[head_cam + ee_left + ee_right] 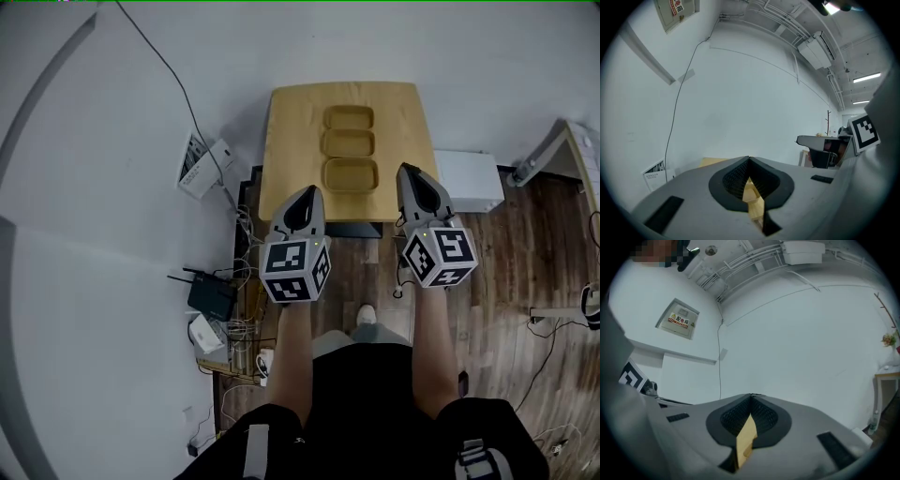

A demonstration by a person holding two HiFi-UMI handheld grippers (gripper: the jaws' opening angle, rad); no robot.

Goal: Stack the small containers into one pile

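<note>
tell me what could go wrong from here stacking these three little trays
1. The left claw and right claw are both shut. Coming in like that would likely shove the near container rather than grip it.
2. The containers sit tightly in a row, so lifting one may drag the middle container.
3. The far container lies close to the far edge of the table, so a push could slide it off.

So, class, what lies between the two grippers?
In the head view, the nearest container lies on the table between the left gripper and the right gripper.
</note>
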